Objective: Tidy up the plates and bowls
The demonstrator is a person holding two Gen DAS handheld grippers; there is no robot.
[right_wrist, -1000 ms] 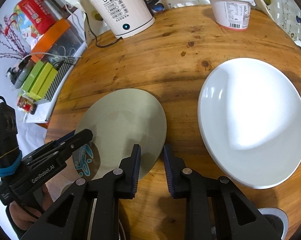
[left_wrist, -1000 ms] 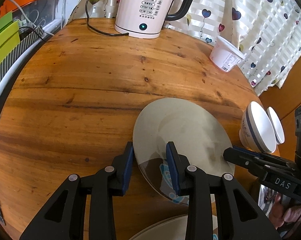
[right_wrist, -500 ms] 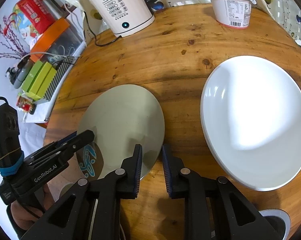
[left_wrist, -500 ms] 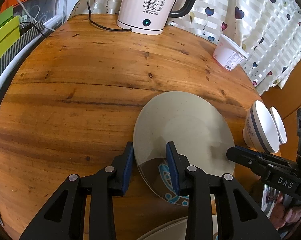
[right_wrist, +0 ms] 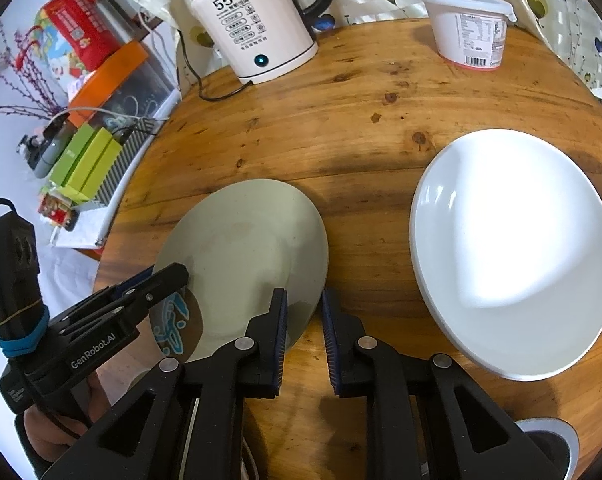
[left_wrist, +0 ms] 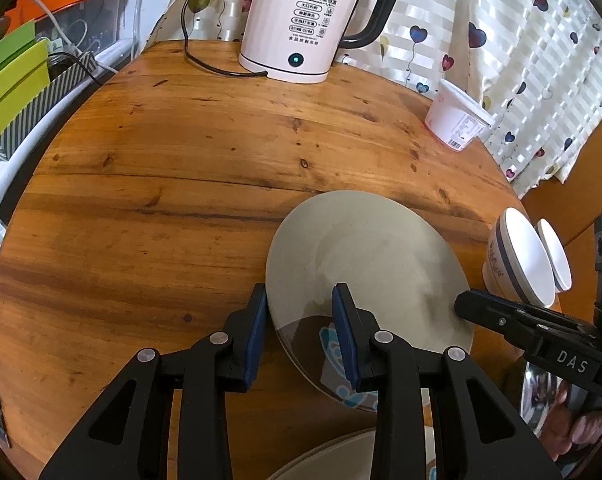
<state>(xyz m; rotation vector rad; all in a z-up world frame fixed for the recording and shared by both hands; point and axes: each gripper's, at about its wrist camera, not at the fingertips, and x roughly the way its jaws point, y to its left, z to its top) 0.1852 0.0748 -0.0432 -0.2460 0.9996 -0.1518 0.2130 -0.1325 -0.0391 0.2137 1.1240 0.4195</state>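
Observation:
A grey plate (left_wrist: pixel 365 276) with a blue pattern at its near rim is held tilted above the round wooden table (left_wrist: pixel 181 184). My left gripper (left_wrist: pixel 301 336) straddles its near-left rim. My right gripper (right_wrist: pixel 304 334) straddles its right rim; the plate also shows in the right wrist view (right_wrist: pixel 245 256). Both grippers' jaws stand a little apart with the rim between them. A large white plate (right_wrist: pixel 513 248) lies flat on the table to the right. Two nested white bowls with a blue band (left_wrist: pixel 521 260) sit at the table's right edge.
A white electric kettle (left_wrist: pixel 305 24) with a cord stands at the back. A white plastic tub (left_wrist: pixel 457 120) is at the back right. Another plate's rim (left_wrist: pixel 341 456) shows under my left gripper. Green boxes (right_wrist: pixel 89 160) and clutter sit off the table's left.
The grey plate has moved away from the near edge and risen a little, held between both grippers. Both grippers moved forward with it.

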